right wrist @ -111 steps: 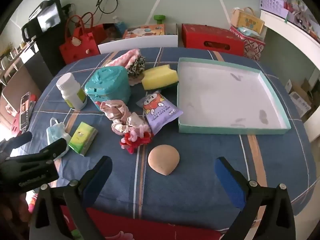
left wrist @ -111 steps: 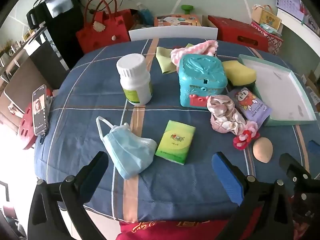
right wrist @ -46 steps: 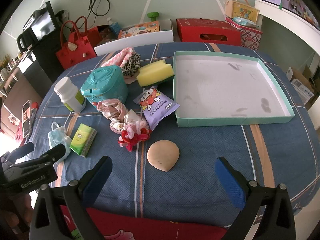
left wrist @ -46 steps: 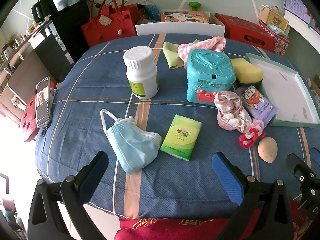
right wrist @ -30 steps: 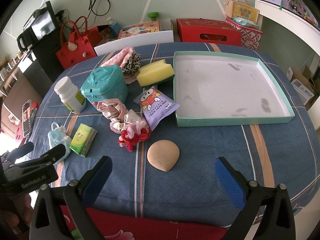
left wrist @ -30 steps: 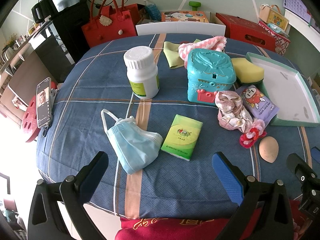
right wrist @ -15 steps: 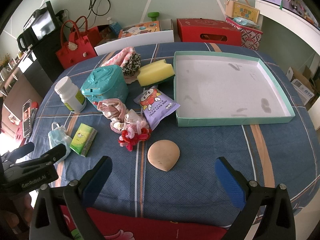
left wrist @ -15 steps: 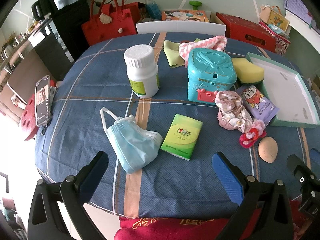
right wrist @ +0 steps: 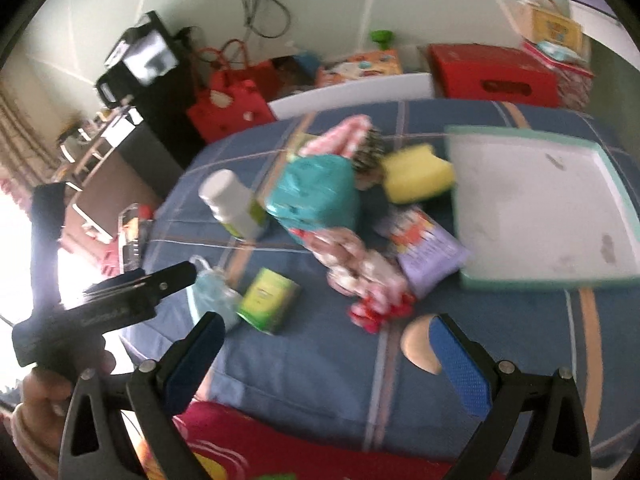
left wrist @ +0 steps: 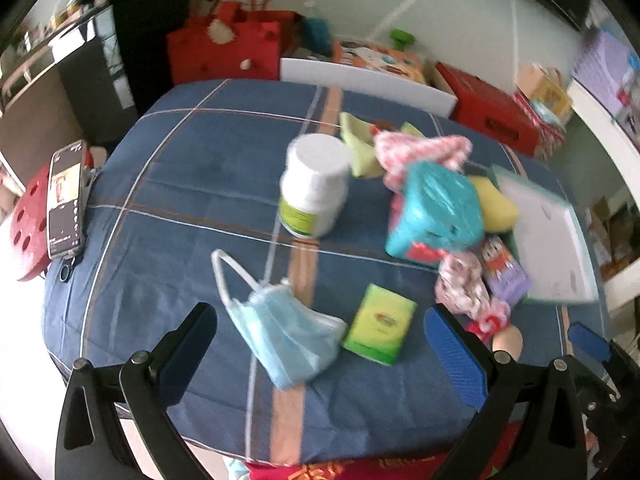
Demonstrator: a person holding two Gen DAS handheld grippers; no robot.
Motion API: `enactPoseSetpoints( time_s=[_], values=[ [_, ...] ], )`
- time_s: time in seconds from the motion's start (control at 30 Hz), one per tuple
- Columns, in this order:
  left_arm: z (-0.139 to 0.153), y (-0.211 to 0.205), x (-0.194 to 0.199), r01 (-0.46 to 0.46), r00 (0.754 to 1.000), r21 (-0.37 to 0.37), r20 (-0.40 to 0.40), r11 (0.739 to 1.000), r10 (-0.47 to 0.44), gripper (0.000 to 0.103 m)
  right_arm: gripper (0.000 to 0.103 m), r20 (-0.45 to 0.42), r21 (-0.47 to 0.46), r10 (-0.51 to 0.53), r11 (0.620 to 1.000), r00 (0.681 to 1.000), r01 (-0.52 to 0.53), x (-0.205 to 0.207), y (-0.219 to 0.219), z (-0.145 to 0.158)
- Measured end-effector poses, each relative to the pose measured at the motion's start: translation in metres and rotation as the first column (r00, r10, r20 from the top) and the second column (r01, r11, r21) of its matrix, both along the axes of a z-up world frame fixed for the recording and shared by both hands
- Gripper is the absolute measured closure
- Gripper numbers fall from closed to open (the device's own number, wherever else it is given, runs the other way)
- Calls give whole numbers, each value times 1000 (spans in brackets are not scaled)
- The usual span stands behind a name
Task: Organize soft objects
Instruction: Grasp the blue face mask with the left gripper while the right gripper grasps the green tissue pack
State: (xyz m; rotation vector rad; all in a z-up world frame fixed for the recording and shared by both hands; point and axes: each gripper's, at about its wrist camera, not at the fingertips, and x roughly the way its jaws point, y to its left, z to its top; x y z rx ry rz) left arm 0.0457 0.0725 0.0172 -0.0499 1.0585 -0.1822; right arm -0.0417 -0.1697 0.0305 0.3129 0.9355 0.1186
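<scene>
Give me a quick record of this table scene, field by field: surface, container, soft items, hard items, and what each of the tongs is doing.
surface: round table with blue plaid cloth
container: teal tray, nothing inside
soft items: blue face mask, yellow sponge, beige makeup sponge, pink scrunchie
hard items: white bottle, teal box
packets: green tissue pack, purple snack packet
left tongs: open, holding nothing, over the mask
right tongs: open, holding nothing
image quality: motion-blurred

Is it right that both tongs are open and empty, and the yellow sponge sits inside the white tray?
Not quite. Both tongs are open and empty, but the yellow sponge lies on the tablecloth beside the white tray, outside its rim. The right wrist view shows it.
</scene>
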Motion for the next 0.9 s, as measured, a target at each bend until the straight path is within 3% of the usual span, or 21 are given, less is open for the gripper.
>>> enactPoseSetpoints(
  time_s=[0.23, 0.33, 0.53, 0.7, 0.83, 0.9],
  values=[
    [-26, 26, 9, -40, 999, -9, -3, 999, 40, 0, 0, -14, -44, 26, 999, 1000, -27, 30, 33, -3],
    [-43, 35, 16, -87, 995, 16, -53, 996, 88, 0, 0, -50, -28, 53, 998, 997, -55, 43, 42, -15],
    [-79, 46, 24, -129, 981, -13, -150, 992, 125, 1, 0, -114, -49, 61, 997, 992, -67, 57, 49, -40],
    [-95, 37, 25, -78, 980, -67, -189, 995, 64, 21, 4, -122, -12, 67, 998, 990, -69, 72, 52, -48],
    [-100, 33, 25, -51, 980, -101, -197, 994, 30, 29, 8, -115, 11, 66, 998, 991, -65, 81, 54, -54],
    [-101, 30, 24, -39, 980, -110, -199, 993, 17, 42, 9, -124, 23, 77, 997, 989, -75, 85, 56, -59]
  ],
)
